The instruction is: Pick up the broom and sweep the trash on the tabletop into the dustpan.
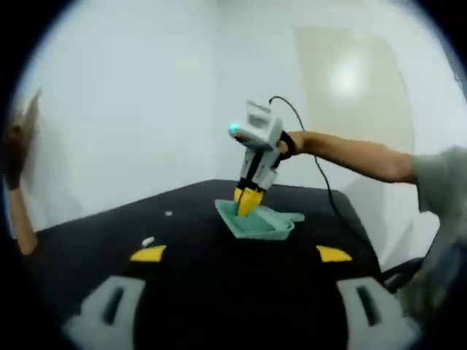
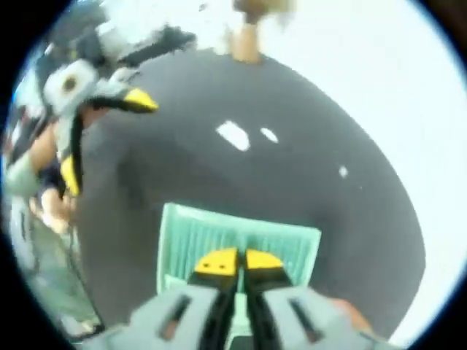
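Here, right gripper (image 2: 241, 261) jaws closed over green dustpan (image 2: 219, 237), left gripper (image 1: 241, 254) spread open, white scraps (image 2: 233, 135) beyond on black tabletop (image 2: 219, 182).

The tabletop (image 1: 219, 292) looks matt black; the green dustpan (image 2: 233, 240) looks like ribbed, smooth plastic.

Opposed views, low-far and close-above, sharing dustpan (image 1: 255, 221) (image 2: 233, 240).

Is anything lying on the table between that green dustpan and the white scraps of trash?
No, just bare black tabletop lies between the dustpan and the scraps in the right gripper view.
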`<state>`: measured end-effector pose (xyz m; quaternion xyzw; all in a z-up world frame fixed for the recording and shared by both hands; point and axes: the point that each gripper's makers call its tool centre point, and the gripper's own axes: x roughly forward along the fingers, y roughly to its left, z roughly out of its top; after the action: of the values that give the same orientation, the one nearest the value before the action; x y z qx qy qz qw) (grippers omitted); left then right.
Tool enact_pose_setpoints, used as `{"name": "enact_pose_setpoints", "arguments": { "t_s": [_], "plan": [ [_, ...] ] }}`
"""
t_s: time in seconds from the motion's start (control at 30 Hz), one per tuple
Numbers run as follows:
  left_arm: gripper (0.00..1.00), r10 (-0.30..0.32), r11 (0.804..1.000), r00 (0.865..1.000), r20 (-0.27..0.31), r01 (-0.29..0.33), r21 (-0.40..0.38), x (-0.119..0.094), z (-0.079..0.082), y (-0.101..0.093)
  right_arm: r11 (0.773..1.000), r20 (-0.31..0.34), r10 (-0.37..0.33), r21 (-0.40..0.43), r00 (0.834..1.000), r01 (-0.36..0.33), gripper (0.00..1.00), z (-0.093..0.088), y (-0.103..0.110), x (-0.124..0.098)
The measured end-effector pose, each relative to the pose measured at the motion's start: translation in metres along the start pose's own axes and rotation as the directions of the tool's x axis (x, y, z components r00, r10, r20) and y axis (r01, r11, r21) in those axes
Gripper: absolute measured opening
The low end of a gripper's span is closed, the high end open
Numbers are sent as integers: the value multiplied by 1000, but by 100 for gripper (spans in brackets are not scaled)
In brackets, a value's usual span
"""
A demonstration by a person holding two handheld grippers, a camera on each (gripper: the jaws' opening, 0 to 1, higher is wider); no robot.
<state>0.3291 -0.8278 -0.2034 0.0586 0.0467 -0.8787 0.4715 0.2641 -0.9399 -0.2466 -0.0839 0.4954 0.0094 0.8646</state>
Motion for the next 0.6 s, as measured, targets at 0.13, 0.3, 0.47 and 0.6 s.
{"name": "enact_pose_setpoints", "arguments": {
  "t_s": [0.13,0.3,0.47,0.6],
  "plan": [
    [67,33,991,999,20,-30,-127,0,-6,4,989,49,34,-144,998,-27,1,7,26,-1],
    [60,33,964,999,-4,-33,-264,2,-22,5,957,74,57,-289,996,-34,1,13,42,-2],
    [59,28,931,999,16,-21,-366,5,-25,7,927,104,51,-374,993,-8,1,15,46,-4],
    [45,46,899,999,10,-37,-437,12,-25,10,913,131,41,-408,991,16,1,14,49,-9]
  ]
}}
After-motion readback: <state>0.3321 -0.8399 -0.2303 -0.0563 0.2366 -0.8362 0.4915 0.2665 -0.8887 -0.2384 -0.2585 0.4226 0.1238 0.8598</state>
